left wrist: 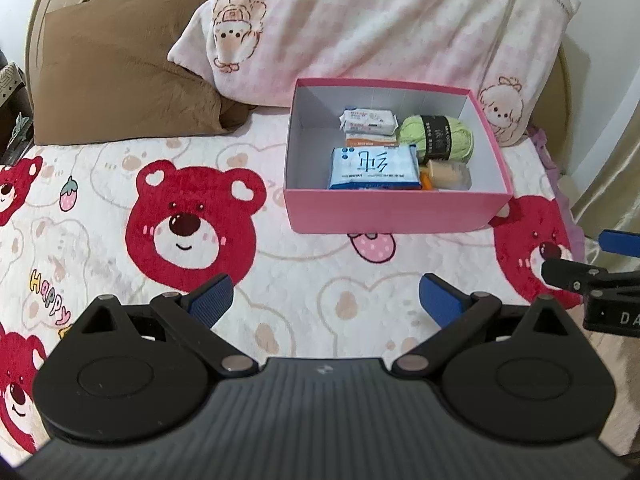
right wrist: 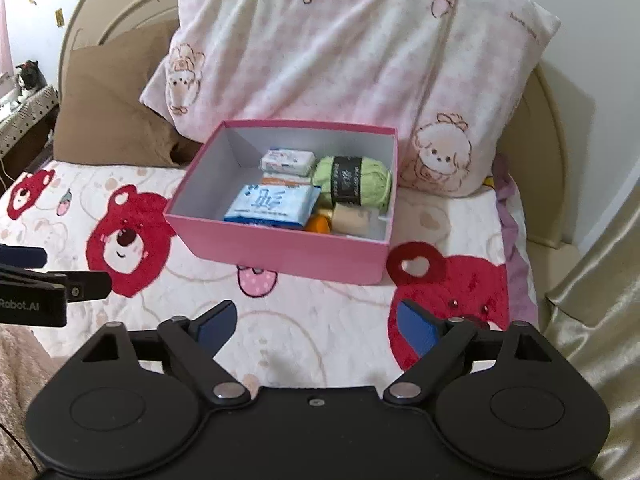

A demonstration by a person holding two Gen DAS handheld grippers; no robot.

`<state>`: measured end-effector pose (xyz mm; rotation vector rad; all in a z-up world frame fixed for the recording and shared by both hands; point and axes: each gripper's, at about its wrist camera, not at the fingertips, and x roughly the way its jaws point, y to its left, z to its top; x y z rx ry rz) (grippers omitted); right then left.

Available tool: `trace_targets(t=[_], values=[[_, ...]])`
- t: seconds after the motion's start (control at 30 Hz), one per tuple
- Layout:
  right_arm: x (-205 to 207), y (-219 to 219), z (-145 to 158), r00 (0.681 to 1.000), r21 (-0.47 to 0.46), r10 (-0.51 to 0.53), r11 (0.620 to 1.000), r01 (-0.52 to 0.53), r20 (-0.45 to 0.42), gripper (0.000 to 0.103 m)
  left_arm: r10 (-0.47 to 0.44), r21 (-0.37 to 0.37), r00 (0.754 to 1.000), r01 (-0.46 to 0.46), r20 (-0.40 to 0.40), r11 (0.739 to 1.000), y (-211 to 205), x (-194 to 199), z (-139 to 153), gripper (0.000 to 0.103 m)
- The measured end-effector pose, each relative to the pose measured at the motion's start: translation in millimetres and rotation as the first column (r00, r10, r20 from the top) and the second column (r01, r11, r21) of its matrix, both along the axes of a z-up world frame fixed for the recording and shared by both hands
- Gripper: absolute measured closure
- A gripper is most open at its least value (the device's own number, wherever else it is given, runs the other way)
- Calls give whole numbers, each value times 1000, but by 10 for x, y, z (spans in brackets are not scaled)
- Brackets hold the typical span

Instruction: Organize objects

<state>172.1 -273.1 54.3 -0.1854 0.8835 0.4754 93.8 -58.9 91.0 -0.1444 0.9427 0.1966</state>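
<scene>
On the bed [left wrist: 280, 280], a pink box [left wrist: 384, 208] holds tissue packs [left wrist: 374, 168] and green yarn [left wrist: 438, 136]; left tool [left wrist: 326, 298] and right tool [right wrist: 316, 326] hover empty, jaws spread, the packing seemingly complete, leaving only withdrawal.

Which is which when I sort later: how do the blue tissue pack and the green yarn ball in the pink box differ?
The blue tissue pack is flat and rectangular with printed blue plastic wrap; the green yarn ball is rounded, fuzzy, and banded by a black label. The pack lies nearer the front wall; the yarn sits behind it toward the right wall. Both rest inside the pink box, close together.
</scene>
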Motion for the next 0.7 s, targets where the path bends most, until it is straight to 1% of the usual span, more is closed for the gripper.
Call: trace_targets(t=[0.13, 0.27, 0.5, 0.7], values=[[-23, -13, -47, 1000, -5, -7, 1000, 7, -12, 11, -15, 26, 1000, 16, -23, 1000, -25, -6, -43, 2], [-21, -8, -66, 1000, -12, -11, 1000, 11, -18, 11, -18, 11, 999, 18, -28, 1000, -28, -19, -51, 2], [-31, 15, -91, 999, -32, -25, 999, 25, -21, 11, -19, 12, 1000, 19, -21, 1000, -43, -33, -51, 2], [-15, 32, -121, 999, -36, -33, 999, 32, -36, 11, 3, -2, 1000, -4, -20, 1000, -27, -42, -56, 2]])
